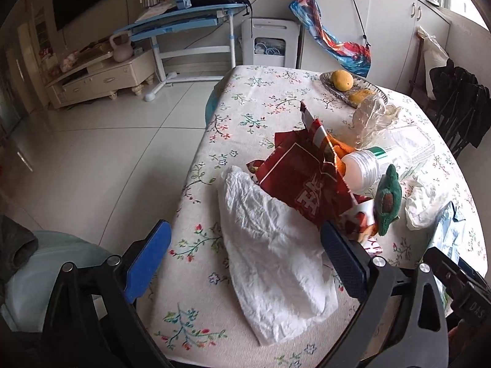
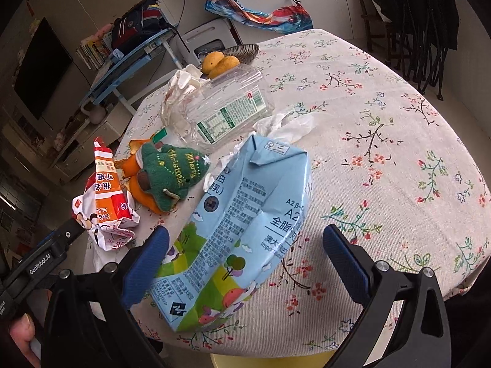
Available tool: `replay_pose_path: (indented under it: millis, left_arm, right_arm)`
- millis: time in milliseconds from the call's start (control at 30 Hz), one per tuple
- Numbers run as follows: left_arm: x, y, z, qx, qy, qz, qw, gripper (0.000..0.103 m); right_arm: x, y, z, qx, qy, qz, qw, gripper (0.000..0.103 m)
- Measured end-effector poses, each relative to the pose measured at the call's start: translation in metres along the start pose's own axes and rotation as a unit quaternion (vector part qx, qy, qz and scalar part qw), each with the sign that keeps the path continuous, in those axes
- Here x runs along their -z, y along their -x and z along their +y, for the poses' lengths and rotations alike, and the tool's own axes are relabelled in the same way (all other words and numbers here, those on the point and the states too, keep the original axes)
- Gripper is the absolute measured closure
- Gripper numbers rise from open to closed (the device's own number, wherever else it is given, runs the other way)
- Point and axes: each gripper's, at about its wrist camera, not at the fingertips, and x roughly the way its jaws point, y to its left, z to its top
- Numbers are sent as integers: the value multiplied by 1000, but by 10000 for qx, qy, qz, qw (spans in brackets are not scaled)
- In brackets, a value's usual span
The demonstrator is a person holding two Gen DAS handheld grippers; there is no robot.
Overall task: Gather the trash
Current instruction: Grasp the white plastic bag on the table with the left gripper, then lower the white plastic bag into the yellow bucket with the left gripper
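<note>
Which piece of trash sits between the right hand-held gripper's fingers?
The flattened blue milk carton; the red snack wrapper and clear plastic container lie farther off.

A crumpled white tissue [image 1: 273, 263] lies flat beside a torn red snack bag [image 1: 303, 171]. A crushed light-blue milk carton [image 2: 233, 227] lies on its side, with an empty clear plastic tray [image 2: 227, 107] beyond it and orange peel [image 2: 144, 190] nearby.
</note>
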Motion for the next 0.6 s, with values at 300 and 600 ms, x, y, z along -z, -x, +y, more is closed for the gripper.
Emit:
replay_pose_path:
  millis: [300, 600]
  left_arm:
    - [4, -25, 0, 1048, 219, 392, 9935, 99]
    - [41, 56, 40, 1629, 272, -6, 9863, 100]
  right_arm:
    - [1, 6, -4, -932, -61, 354, 9950, 63]
    - [45, 74, 9, -1318, 536, 176, 9897, 69]
